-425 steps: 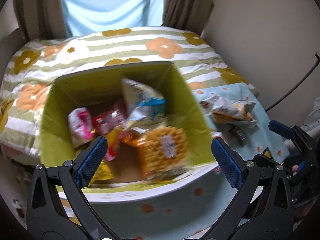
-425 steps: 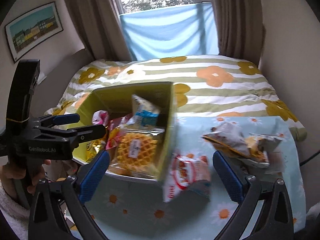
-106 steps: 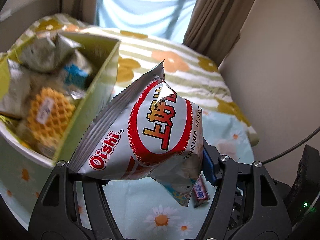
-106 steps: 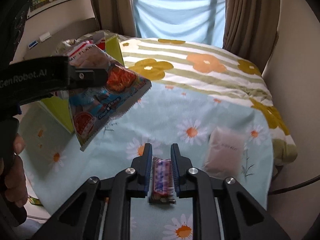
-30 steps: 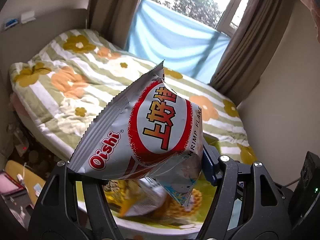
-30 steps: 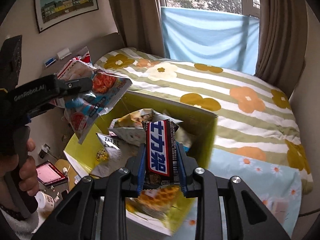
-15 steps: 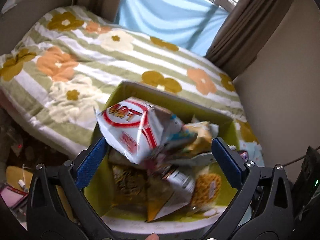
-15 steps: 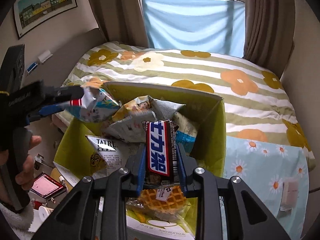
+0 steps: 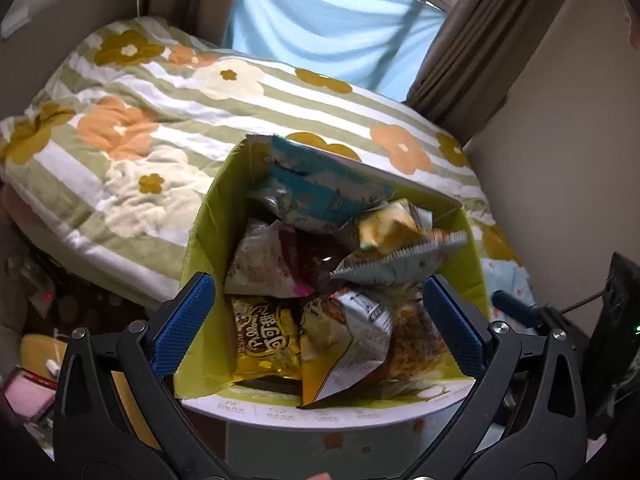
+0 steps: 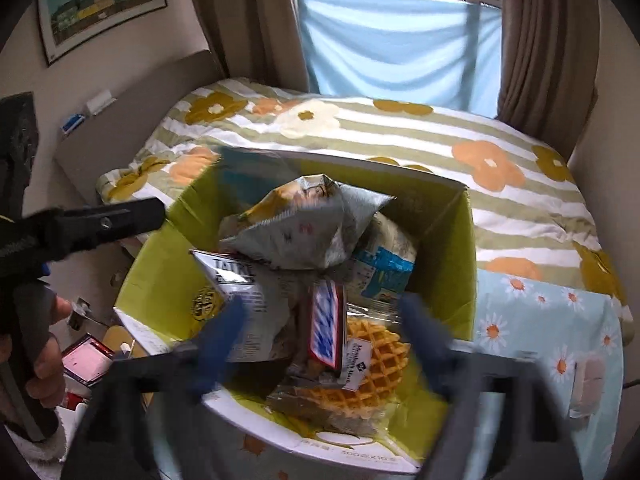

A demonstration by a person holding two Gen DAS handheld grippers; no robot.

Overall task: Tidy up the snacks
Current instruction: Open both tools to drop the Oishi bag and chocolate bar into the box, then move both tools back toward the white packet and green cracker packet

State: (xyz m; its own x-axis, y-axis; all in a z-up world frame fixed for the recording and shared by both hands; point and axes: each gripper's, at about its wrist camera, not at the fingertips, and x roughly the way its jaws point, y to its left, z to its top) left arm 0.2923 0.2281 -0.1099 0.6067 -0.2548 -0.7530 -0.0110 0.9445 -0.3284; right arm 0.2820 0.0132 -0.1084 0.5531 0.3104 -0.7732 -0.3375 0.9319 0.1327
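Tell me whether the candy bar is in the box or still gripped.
In the box: the candy bar lies among the snack bags in the green box, the right gripper open around nothing.

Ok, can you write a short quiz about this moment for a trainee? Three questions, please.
1. True or false: the right gripper is shut on the bar.
2. The snack seen right beside the bar is: A) a waffle; B) an apple; C) a banana.
3. Fill in: inside, the walls of the box are ____.

Key: 1 false, it is open; 2 A; 3 green.
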